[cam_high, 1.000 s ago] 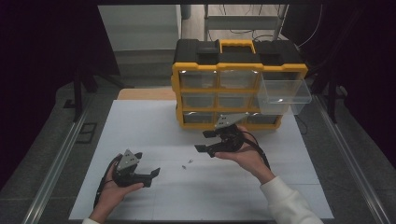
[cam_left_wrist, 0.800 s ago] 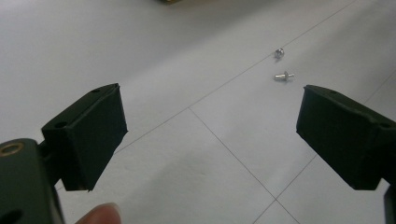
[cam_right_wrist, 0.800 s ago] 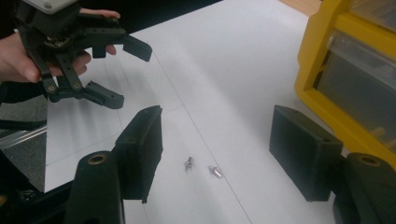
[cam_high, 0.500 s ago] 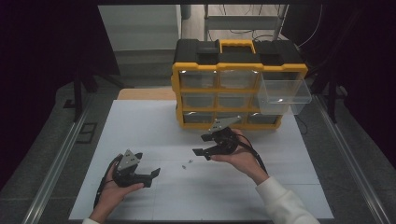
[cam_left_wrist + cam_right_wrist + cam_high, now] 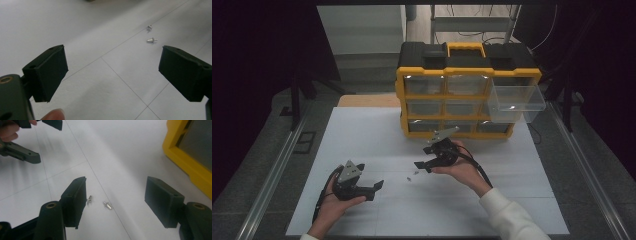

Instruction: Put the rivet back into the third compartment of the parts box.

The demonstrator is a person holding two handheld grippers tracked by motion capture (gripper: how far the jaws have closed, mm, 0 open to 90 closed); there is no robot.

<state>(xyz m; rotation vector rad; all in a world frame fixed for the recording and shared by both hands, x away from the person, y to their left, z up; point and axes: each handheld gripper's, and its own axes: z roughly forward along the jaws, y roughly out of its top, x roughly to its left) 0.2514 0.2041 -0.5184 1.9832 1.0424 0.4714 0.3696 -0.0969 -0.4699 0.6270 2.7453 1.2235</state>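
My right tool (image 5: 115,202) hangs open over the two small screws (image 5: 107,205) that lie loose on the white desk (image 5: 377,135), nothing is picked yet, and my left tool (image 5: 374,187) waits open nearby.

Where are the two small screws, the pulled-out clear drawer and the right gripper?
two small screws (image 5: 107,205): right gripper view, shank of the right-hand one.
pulled-out clear drawer (image 5: 516,98): high view, front wall.
right gripper (image 5: 115,203): right gripper view, midway between its open fingertips.
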